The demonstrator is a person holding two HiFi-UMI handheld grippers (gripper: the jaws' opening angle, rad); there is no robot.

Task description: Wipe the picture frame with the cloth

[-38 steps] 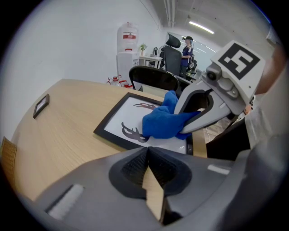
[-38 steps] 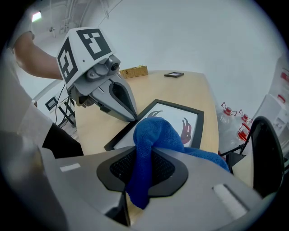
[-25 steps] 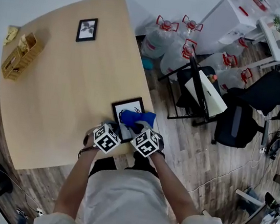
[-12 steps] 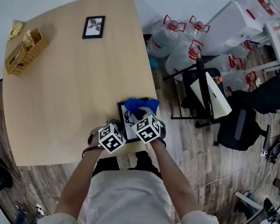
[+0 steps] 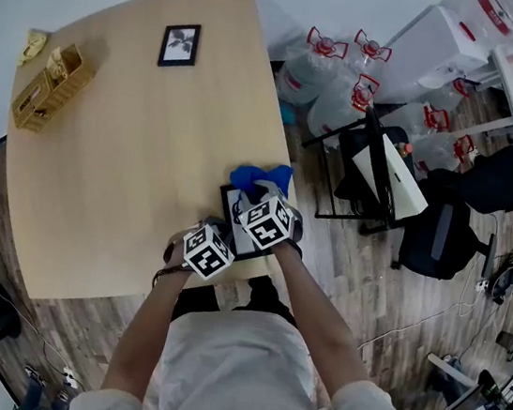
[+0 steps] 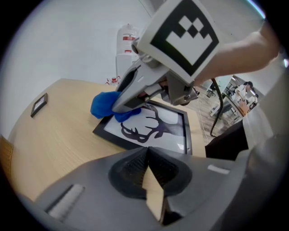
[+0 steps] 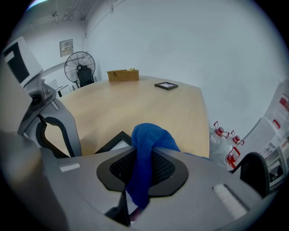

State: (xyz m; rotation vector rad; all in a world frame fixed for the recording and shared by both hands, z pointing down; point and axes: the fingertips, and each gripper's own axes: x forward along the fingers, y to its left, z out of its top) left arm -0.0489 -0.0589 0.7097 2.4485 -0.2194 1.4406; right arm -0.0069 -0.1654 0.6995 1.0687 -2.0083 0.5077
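A black picture frame [image 5: 236, 214] with a deer-antler print [image 6: 151, 126] lies flat near the table's front right edge. My right gripper [image 5: 260, 193] is shut on a blue cloth [image 5: 260, 178], which bunches up between its jaws [image 7: 146, 137]. The cloth rests on the frame's far corner [image 6: 104, 104]. My left gripper [image 6: 146, 152] sits just short of the frame's near side with its jaws shut and nothing between them. In the head view its marker cube [image 5: 208, 249] is left of the right gripper's cube. Only a corner of the frame [image 7: 114, 140] shows in the right gripper view.
A second small black frame [image 5: 180, 45] lies at the table's far side, and a wicker basket [image 5: 51, 85] stands at the far left. Beside the table's right edge [image 5: 282, 122] are water jugs [image 5: 328, 67], a folded stand and an office chair [image 5: 441, 237].
My right gripper has pushed the blue cloth across the frame, from its middle to its far corner. The left gripper has stayed at the near side.
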